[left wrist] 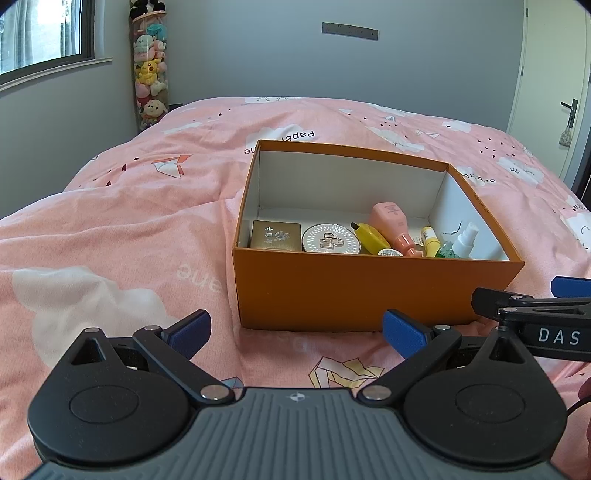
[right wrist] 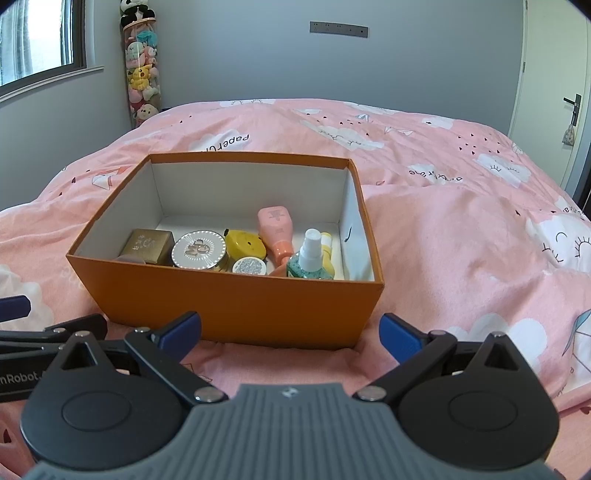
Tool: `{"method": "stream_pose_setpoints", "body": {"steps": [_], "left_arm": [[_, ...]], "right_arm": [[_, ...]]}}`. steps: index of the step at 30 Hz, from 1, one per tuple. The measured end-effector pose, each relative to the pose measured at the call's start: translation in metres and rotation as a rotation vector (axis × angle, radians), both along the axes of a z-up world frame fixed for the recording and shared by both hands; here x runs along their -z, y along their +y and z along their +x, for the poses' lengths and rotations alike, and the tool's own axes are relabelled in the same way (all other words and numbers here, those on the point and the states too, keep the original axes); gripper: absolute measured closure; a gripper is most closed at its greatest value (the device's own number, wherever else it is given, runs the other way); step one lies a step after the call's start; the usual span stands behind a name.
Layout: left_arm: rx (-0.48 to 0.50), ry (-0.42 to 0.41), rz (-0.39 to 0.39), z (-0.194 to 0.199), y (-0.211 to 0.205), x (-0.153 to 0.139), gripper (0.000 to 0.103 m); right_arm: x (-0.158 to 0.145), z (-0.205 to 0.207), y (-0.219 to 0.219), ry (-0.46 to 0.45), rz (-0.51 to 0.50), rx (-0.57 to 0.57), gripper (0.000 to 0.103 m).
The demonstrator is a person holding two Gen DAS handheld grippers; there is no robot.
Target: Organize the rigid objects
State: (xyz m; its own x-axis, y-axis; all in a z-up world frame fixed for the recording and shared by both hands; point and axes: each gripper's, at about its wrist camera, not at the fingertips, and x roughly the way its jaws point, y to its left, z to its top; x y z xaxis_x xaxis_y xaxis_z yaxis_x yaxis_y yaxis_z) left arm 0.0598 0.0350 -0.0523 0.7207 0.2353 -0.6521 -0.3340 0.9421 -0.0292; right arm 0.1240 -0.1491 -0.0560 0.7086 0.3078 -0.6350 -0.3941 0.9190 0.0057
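Note:
An orange cardboard box [left wrist: 369, 291] [right wrist: 229, 306] sits on the pink bedspread. Inside lie a gold square case [left wrist: 275, 234] [right wrist: 149, 245], a round silver compact [left wrist: 330, 240] [right wrist: 198, 249], a yellow container [left wrist: 371, 236] [right wrist: 245, 242], a pink bottle [left wrist: 393, 221] [right wrist: 277, 225], a small round jar [right wrist: 249, 266], a small yellow tube [left wrist: 430, 242] and a green spray bottle [left wrist: 460, 242] [right wrist: 308, 262]. My left gripper [left wrist: 297, 334] is open and empty just short of the box's near wall. My right gripper [right wrist: 290, 332] is open and empty too, at the box's near right corner.
The pink bedspread [left wrist: 110, 229] [right wrist: 461, 240] spreads wide on both sides of the box. A clear tube of plush toys [left wrist: 149, 70] stands in the far left corner by a window [left wrist: 40, 33]. A white door [right wrist: 554, 92] is at the right.

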Motion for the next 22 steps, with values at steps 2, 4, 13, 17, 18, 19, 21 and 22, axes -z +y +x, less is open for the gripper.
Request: {"method": "stream_pose_setpoints", "body": {"steps": [2,4,13,17,18,19,21,22], "left_arm": [[0.000,0.000,0.000,0.0000,0.0000,0.0000,0.000],[0.000,0.000,0.000,0.0000,-0.0001,-0.0001,0.000],[0.001,-0.004,0.003,-0.0005,-0.0004,-0.0008,0.000],[0.001,-0.006,0.003,-0.0012,-0.0012,-0.0016,0.000],[0.002,-0.007,0.001,-0.0012,-0.0011,-0.0017,0.000],[0.002,-0.008,-0.001,-0.0013,-0.0012,-0.0020,0.000],[-0.002,-0.008,0.001,-0.0015,-0.0016,-0.0025,0.000],[-0.002,-0.008,-0.001,-0.0015,-0.0015,-0.0027,0.000]], "right_arm": [[0.0001,0.0001,0.0000,0.001,0.000,0.000,0.002],[0.0001,0.0003,0.0000,0.003,0.000,0.000,0.002],[0.0002,0.0001,0.0003,0.004,0.000,0.000,0.002],[0.0003,-0.0001,0.0004,0.005,0.000,0.000,0.002],[0.0002,0.0000,0.0004,0.005,0.000,0.000,0.002],[0.0002,-0.0001,0.0005,0.005,0.000,0.000,0.002],[0.0002,-0.0001,0.0005,0.005,0.000,0.000,0.002],[0.0002,-0.0001,0.0005,0.006,0.000,0.001,0.002]]}}
